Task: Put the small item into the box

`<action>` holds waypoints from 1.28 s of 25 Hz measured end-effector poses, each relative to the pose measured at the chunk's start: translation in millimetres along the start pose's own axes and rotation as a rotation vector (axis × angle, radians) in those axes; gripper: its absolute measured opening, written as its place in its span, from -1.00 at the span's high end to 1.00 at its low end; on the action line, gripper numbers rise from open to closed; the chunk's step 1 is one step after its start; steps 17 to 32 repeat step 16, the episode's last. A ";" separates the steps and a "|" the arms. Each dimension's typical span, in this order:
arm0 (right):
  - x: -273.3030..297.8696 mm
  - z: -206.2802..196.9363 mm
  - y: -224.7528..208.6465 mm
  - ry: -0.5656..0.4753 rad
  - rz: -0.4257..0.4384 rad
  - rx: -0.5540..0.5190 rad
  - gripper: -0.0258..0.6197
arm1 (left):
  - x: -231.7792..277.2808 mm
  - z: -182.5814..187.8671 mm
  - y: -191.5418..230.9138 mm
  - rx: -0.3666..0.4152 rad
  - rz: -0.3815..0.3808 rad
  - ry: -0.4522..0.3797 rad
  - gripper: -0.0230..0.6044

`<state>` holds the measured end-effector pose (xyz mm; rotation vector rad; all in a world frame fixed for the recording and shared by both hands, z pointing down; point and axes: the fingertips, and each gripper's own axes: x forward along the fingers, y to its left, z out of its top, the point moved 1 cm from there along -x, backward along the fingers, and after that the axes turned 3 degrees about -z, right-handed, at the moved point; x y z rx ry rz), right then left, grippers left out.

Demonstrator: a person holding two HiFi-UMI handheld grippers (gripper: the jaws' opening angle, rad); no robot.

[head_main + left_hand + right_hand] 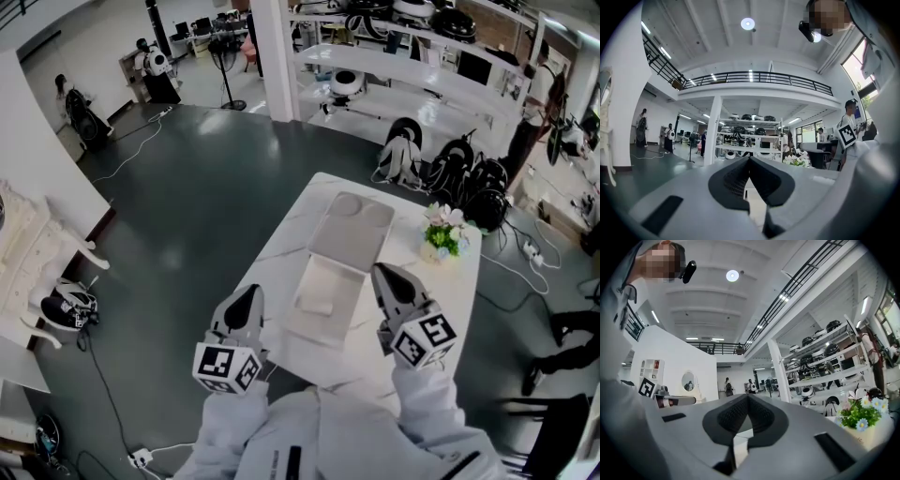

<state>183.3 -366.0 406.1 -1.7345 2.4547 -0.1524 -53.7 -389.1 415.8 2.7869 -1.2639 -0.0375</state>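
Note:
On the white table (281, 246) lies an open white box (324, 274), its grey lid (350, 231) folded back on the far side. A small pale item (318, 306) rests in the near tray of the box. My left gripper (250, 294) hovers just left of the tray, jaws shut with nothing between them. To the right of the tray my right gripper (383, 274) is also shut and empty. In the left gripper view the gripper (750, 160) points level over the table, tips touching. The right gripper view shows that gripper (748, 397) the same way.
A pot of flowers (442, 234) stands at the table's far right corner. Backpacks (454, 170) lie on the floor beyond the table. A dark chair (553, 412) is at the lower right, a white bench (37, 258) at the left.

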 end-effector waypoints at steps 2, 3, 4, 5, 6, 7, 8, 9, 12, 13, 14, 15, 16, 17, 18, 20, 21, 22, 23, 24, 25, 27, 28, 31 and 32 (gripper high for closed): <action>-1.2 -2.1 -0.8 0.003 -0.003 0.001 0.95 | -0.9 -1.3 1.1 -0.001 0.004 0.002 0.93; -1.5 -3.1 -1.0 0.004 -0.004 0.001 0.95 | -1.3 -1.6 1.7 -0.001 0.006 0.002 0.93; -1.9 -3.9 -1.0 0.006 -0.004 0.000 0.95 | -1.7 -1.6 2.4 -0.001 0.007 0.002 0.93; -2.3 -4.4 -0.7 0.009 -0.004 -0.001 0.95 | -2.3 -1.4 2.9 -0.001 0.008 0.002 0.93; -2.9 -4.7 -0.4 0.011 -0.005 -0.002 0.95 | -3.1 -1.3 3.2 -0.002 0.009 0.002 0.93; -3.5 -5.0 -0.1 0.013 -0.006 -0.003 0.95 | -3.9 -1.2 3.4 -0.003 0.010 0.003 0.93; -3.8 -5.2 0.0 0.014 -0.007 -0.006 0.95 | -4.2 -1.2 3.6 -0.003 0.010 0.003 0.93; -3.7 -5.0 0.0 0.014 -0.009 -0.010 0.95 | -3.9 -1.1 3.8 -0.003 0.009 0.003 0.93; -3.2 -5.2 -1.2 0.014 -0.017 -0.016 0.95 | -1.7 -1.4 4.5 -0.004 0.005 0.004 0.93; -3.5 -5.7 -1.6 0.013 -0.020 -0.018 0.95 | -1.6 -1.7 4.6 -0.004 0.006 0.004 0.93; -3.9 -5.9 -1.8 0.012 -0.022 -0.022 0.95 | -1.7 -1.8 4.7 -0.003 0.006 0.004 0.93; -4.4 -6.0 -1.9 0.010 -0.025 -0.026 0.95 | -1.8 -1.9 4.8 -0.002 0.007 0.004 0.93; -4.8 -6.0 -2.0 0.008 -0.028 -0.032 0.95 | -1.9 -1.9 4.9 -0.001 0.008 0.004 0.93; -4.8 -6.0 -2.0 0.008 -0.028 -0.032 0.95 | -1.9 -1.9 4.9 -0.001 0.008 0.004 0.93; -4.8 -6.0 -2.0 0.008 -0.028 -0.032 0.95 | -1.9 -1.9 4.9 -0.001 0.008 0.004 0.93; -4.8 -6.0 -2.0 0.008 -0.028 -0.032 0.95 | -1.9 -1.9 4.9 -0.001 0.008 0.004 0.93; -4.8 -6.0 -2.0 0.008 -0.028 -0.032 0.95 | -1.9 -1.9 4.9 -0.001 0.008 0.004 0.93; -4.8 -6.0 -2.0 0.008 -0.028 -0.032 0.95 | -1.9 -1.9 4.9 -0.001 0.008 0.004 0.93; -4.8 -6.0 -2.0 0.008 -0.028 -0.032 0.95 | -1.9 -1.9 4.9 -0.001 0.008 0.004 0.93; -4.8 -6.0 -2.0 0.008 -0.028 -0.032 0.95 | -1.9 -1.9 4.9 -0.001 0.008 0.004 0.93; -4.8 -6.0 -2.0 0.008 -0.028 -0.032 0.95 | -1.9 -1.9 4.9 -0.001 0.008 0.004 0.93; -4.8 -6.0 -2.0 0.008 -0.028 -0.032 0.95 | -1.9 -1.9 4.9 -0.001 0.008 0.004 0.93; -4.8 -6.0 -2.0 0.008 -0.028 -0.032 0.95 | -1.9 -1.9 4.9 -0.001 0.008 0.004 0.93; -4.8 -6.0 -2.0 0.008 -0.028 -0.032 0.95 | -1.9 -1.9 4.9 -0.001 0.008 0.004 0.93; -4.8 -6.0 -2.0 0.008 -0.028 -0.032 0.95 | -1.9 -1.9 4.9 -0.001 0.008 0.004 0.93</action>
